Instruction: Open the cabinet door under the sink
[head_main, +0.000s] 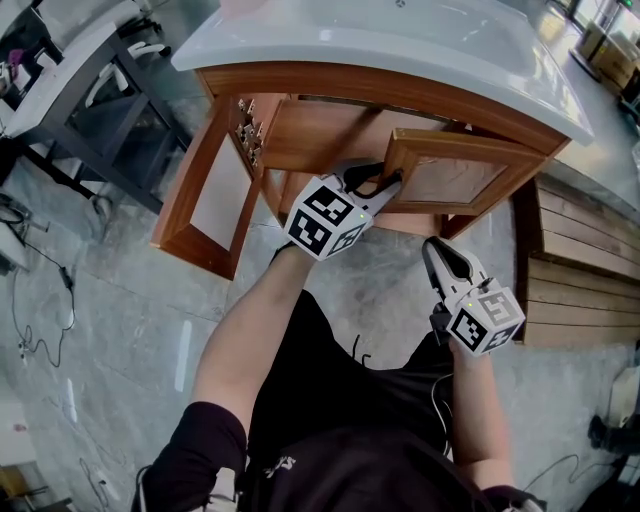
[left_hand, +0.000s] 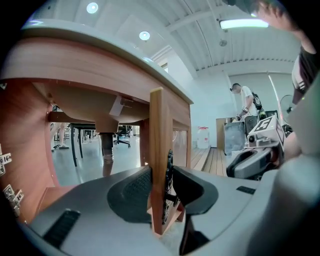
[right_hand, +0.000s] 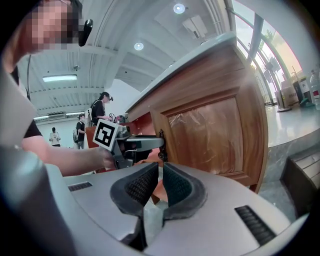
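The left gripper (left_hand: 161, 192) pinches the upright free edge of the cabinet door (left_hand: 161, 125) (centre frame). The right gripper (head_main: 435, 255), narrow and empty, sits lower right.

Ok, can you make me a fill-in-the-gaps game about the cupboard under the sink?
1. The cabinet door is made of ____.
2. Of the left gripper and the right gripper, the one with the door's edge between its jaws is the ____ one.
3. Between the right gripper's jaws there is ____.
4. The sink on top of the cabinet is coloured ____.

Missing words: wood; left; nothing; white.
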